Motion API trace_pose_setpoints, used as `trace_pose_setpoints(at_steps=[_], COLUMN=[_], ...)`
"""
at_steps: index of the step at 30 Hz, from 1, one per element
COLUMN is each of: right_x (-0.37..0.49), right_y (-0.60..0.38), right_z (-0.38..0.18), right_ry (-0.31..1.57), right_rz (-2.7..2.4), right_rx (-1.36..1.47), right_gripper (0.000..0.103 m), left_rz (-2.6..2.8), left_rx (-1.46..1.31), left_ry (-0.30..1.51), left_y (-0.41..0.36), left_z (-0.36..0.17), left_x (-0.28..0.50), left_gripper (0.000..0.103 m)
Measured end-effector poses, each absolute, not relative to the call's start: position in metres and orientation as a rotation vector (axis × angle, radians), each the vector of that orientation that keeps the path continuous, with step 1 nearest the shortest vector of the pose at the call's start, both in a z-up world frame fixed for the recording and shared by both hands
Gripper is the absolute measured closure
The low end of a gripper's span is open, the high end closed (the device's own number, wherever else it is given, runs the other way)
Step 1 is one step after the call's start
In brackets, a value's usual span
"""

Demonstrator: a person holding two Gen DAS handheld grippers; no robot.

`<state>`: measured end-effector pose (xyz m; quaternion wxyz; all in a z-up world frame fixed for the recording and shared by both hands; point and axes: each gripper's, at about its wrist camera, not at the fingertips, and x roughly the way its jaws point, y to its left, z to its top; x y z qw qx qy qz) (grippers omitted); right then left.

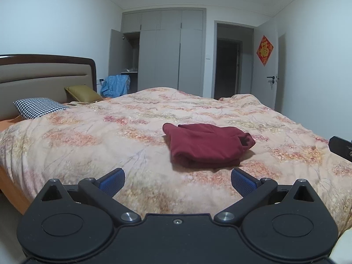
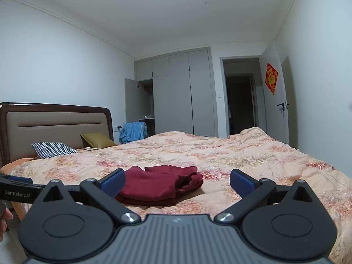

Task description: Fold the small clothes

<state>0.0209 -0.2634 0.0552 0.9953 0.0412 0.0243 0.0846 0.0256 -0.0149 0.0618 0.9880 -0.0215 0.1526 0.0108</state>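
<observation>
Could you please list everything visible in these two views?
garment: 1, dark red, folded on quilt
quilt: 1, peach floral, covers bed
pillows: 2, checked and olive, by headboard
headboard: 1, beige, dark frame
blue cloth: 1, beyond bed
wardrobe: 1, grey, one door open
door: 1, white, open, red decoration
left gripper: open, empty
right gripper: open, empty

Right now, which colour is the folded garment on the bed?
Dark red, plain, no pattern: the garment shows best in the left wrist view.
</observation>
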Motion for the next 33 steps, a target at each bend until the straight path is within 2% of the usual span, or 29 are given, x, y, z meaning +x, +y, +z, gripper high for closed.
trace_pose_setpoints(at_steps=[33], right_x=[0.013], right_y=[-0.256], right_z=[0.045], right_ry=[0.033], right_rz=[0.177], right_rx=[0.054], right_gripper=[0.0], left_rz=[0.033], left_rx=[-0.066], left_ry=[0.339], left_y=[-0.01], left_z=[0.052], left_x=[0.023], left_gripper=[0.001])
